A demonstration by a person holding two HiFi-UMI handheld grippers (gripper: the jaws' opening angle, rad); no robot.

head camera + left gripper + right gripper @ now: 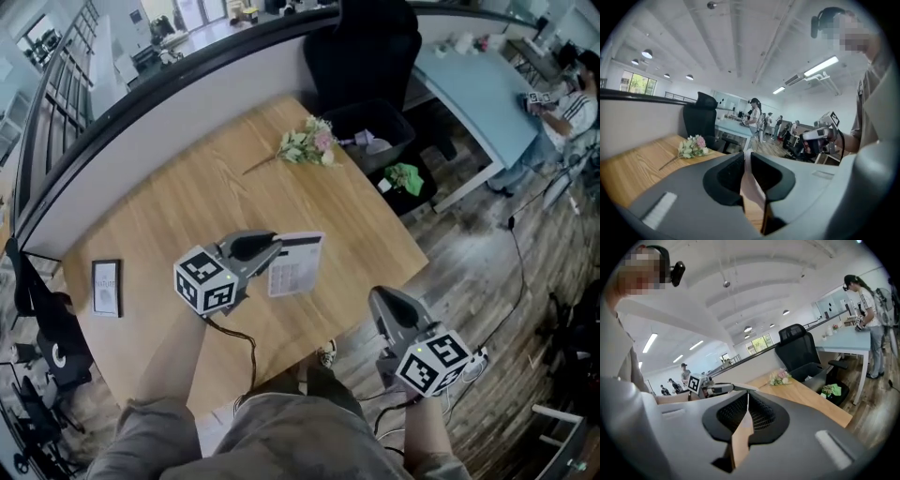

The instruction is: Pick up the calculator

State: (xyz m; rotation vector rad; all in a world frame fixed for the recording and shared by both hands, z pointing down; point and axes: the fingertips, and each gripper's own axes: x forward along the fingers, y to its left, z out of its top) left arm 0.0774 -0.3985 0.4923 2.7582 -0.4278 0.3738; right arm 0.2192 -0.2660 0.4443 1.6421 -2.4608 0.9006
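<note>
look: calculator is showing as a thin pale slab with a grid of keys and a dark strip along one edge
state: being pinched at its edge between the jaws of the left gripper
pose: lying roughly flat, key face turning up toward the head view
place: sticking out ahead of the left gripper's tips, held aloft
left gripper view: appearing edge-on, a thin pale sheet between the jaws

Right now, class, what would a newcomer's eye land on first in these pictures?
First, the left gripper holding a white calculator over the middle of the wooden table. Next come the pink-and-white flowers lying near the table's far edge, and the right gripper, shut and empty, beyond the table's near right edge.
</note>
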